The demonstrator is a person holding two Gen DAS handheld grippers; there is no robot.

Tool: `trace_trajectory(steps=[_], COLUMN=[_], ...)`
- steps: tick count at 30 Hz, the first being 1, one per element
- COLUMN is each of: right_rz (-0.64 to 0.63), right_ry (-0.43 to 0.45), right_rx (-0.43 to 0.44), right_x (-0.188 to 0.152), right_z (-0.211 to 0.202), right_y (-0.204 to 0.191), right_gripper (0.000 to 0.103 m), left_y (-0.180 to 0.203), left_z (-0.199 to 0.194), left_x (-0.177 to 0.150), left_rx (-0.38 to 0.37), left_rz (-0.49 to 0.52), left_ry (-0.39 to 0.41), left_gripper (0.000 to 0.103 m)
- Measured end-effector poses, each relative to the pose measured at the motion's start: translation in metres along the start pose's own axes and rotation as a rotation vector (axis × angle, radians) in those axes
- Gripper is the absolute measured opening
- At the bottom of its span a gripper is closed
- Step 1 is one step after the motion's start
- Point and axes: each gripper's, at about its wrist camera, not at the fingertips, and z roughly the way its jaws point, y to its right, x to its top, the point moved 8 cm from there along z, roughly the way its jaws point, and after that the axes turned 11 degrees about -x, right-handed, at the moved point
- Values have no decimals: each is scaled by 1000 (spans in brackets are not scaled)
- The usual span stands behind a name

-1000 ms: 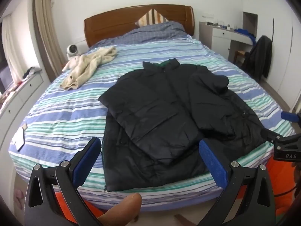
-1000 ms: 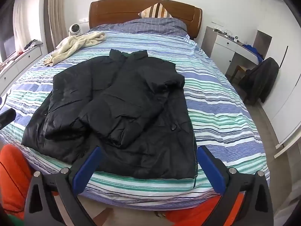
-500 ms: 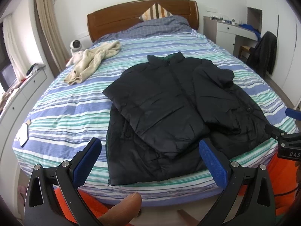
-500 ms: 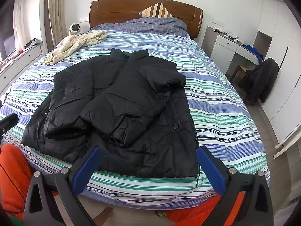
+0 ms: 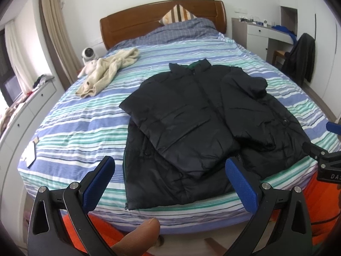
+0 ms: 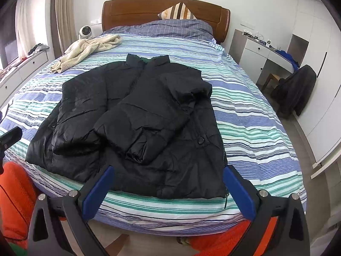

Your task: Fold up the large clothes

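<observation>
A black puffer jacket lies face up on the striped bed, collar toward the headboard, both sleeves folded across its front. My left gripper hangs open above the foot edge of the bed, just short of the jacket's hem, nothing between its blue pads. My right gripper is open too, over the hem near the jacket's right corner. The right gripper's tip shows at the right edge of the left wrist view.
A cream garment lies at the bed's far left by a small white fan. The wooden headboard and pillows are at the back. A desk and a chair with dark clothing stand right. Orange trouser legs are below.
Both grippers have drawn back and risen a little, so the jacket looks smaller and further off. The jacket has not moved, and both grippers stay open.
</observation>
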Motion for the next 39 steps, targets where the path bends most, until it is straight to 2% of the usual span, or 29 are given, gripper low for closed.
trace_trajectory(steps=[16, 22, 26, 29, 31, 34, 36, 37, 39], right_rz=[5, 0, -34, -126, -272, -497, -550, -552, -474], right_ry=[10, 91, 117, 175, 176, 183, 205, 195, 109], right_rx=[6, 101, 129, 179, 242, 237, 226, 229, 289], right_x=[-3, 3, 7, 17, 20, 22, 25, 26, 33], right_z=[-1, -21, -18, -3, 20, 62, 86, 102, 127], right_y=[-1, -3, -9, -24, -48, -85, -100, -105, -105], right_gripper=[103, 103, 103, 103, 103, 101, 101, 98, 50], left_y=[-7, -8, -9, -11, -11, -13, -16, -17, -21], left_z=[4, 7, 9, 10, 10, 6, 6, 6, 7], left_x=[-7, -10, -10, -10, -11, -13, -16, -18, -22], left_rx=[17, 11, 18, 12, 14, 29, 33, 37, 52], left_rz=[-20, -28, -28, -40, -41, -43, -54, -59, -61], left_ry=[-20, -26, -30, -28, -29, -25, -29, -35, -49], left_gripper=[103, 103, 103, 103, 103, 103, 103, 103, 103])
